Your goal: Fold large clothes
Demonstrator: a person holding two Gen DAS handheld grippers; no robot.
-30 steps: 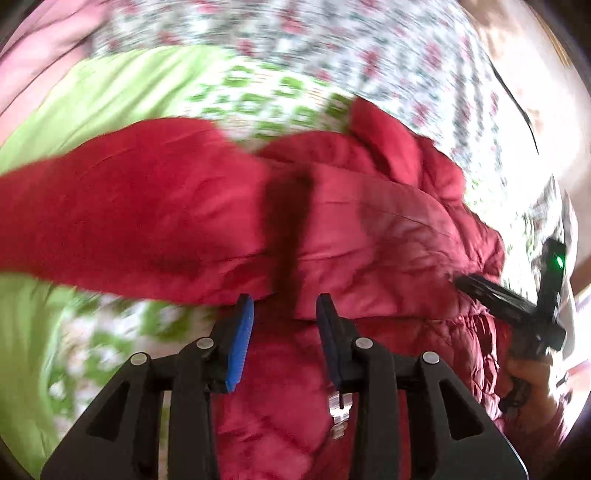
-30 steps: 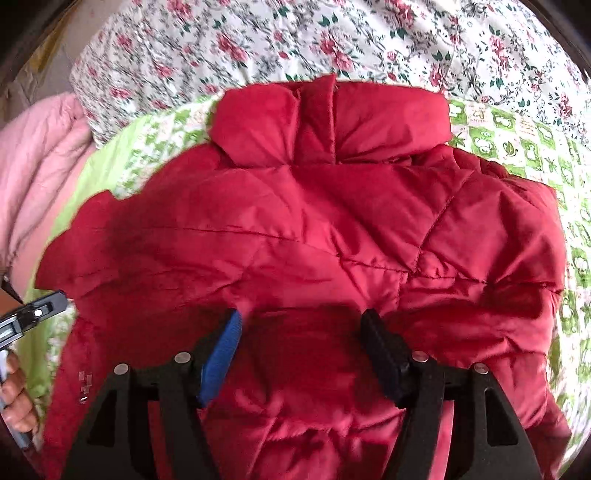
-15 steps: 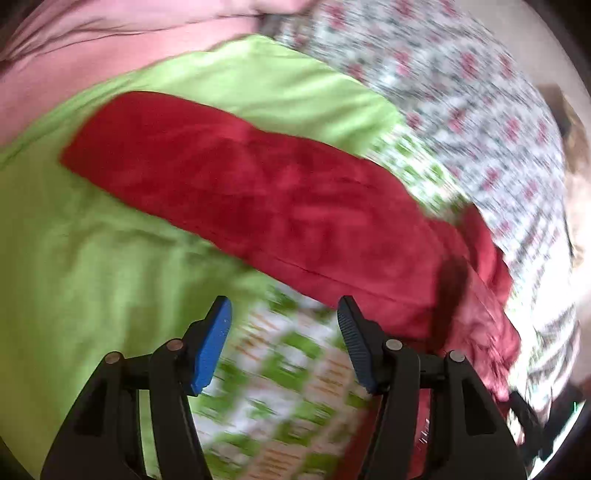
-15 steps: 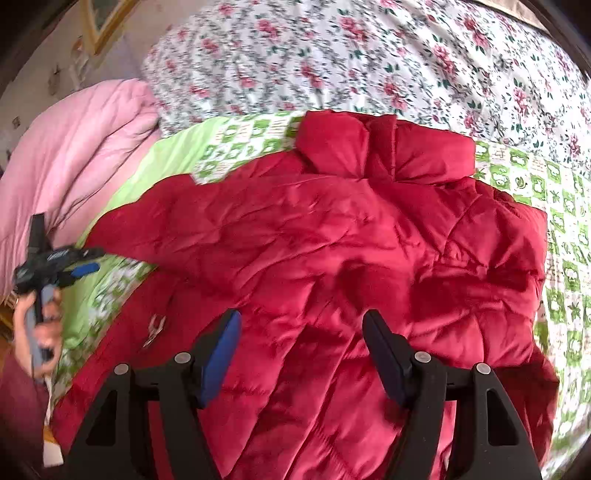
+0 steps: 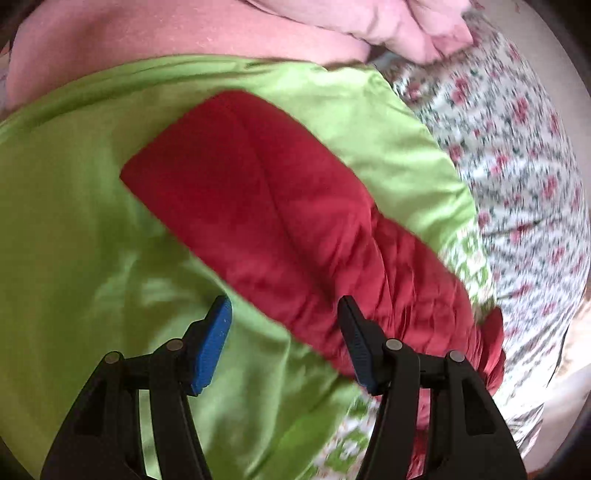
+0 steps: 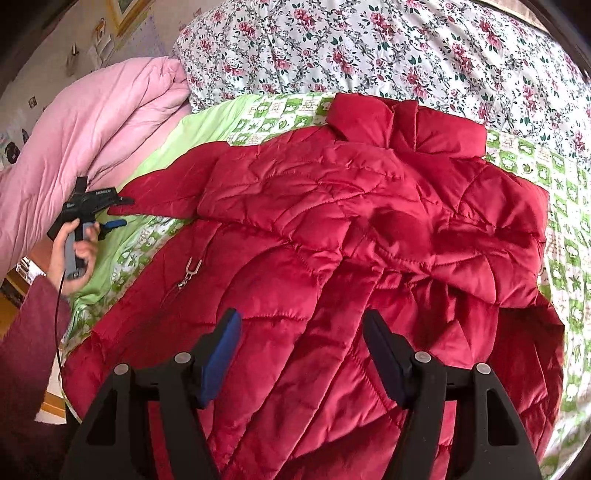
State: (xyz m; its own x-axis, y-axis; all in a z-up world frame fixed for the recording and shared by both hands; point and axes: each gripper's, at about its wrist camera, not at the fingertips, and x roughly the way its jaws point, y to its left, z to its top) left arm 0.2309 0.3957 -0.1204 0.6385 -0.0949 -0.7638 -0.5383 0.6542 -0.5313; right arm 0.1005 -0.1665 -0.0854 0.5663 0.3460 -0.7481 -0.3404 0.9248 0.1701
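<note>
Right wrist view shows the red quilted jacket (image 6: 332,236) lying spread on the bed, on top of a green blanket (image 6: 207,118) that has a plain side and a checked side with small figures. The collar (image 6: 406,125) points to the far side of the bed, where the flowered sheet (image 6: 369,48) begins. One sleeve (image 6: 162,192) stretches out toward the left side of the bed, over the plain green part, and a metal zipper pull (image 6: 190,271) lies on the front panel near the left edge of the jacket. The right gripper (image 6: 301,354) hangs over the lower part of the jacket with its jaws apart and nothing between them. At the left side of the bed the left gripper (image 6: 110,218) is held in the person's hand (image 6: 74,251), close to the end of the sleeve; from here its jaws seem apart.

In the left wrist view the sleeve (image 5: 280,221) runs diagonally across the green blanket (image 5: 74,221), and its cuff end lies flat on the plain green cloth. The left gripper (image 5: 284,325) is above it with jaws wide apart, one finger over the green cloth and the other over the sleeve; whether they touch I cannot tell. A pink quilt (image 5: 184,29) is bunched beyond the blanket, at the far left corner of the bed.
</note>
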